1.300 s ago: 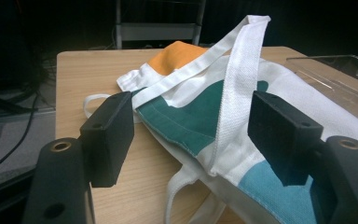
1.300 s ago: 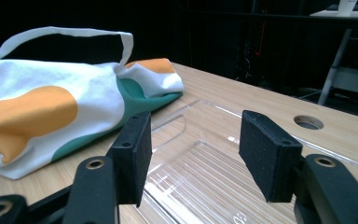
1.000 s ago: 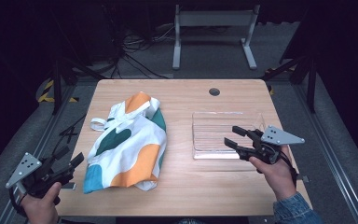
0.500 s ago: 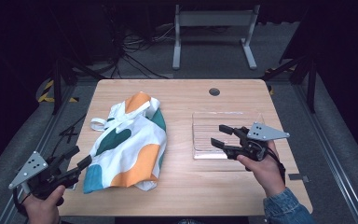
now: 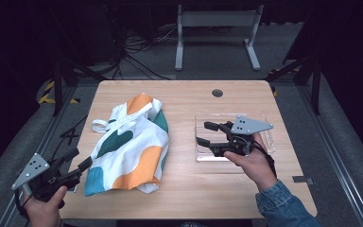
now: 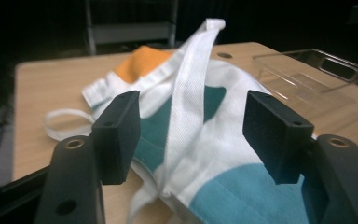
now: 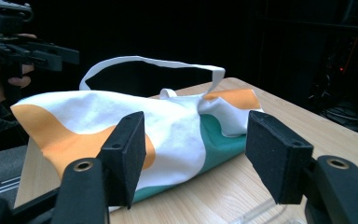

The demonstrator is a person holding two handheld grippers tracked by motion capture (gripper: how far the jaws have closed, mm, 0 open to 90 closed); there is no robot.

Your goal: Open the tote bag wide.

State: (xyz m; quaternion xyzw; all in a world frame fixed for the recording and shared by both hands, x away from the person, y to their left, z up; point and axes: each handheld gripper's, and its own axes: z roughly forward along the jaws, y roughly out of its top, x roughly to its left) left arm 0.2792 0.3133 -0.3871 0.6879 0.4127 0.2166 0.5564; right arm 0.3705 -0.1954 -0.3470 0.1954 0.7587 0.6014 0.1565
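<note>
Wooden table [image 5: 184, 198]: one bag [image 5: 130, 146], one tray [image 5: 269, 142], two open tongs.

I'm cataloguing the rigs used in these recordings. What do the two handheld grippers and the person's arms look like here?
Both are black two-jaw tools. The left gripper and right gripper each carry a grey three-cornered plate dotted with small holes on top. In the gripper views the jaws end in blocky black pads on arms with round screw holes. A black cable loops by each hand. The right forearm wears a blue denim sleeve.
</note>
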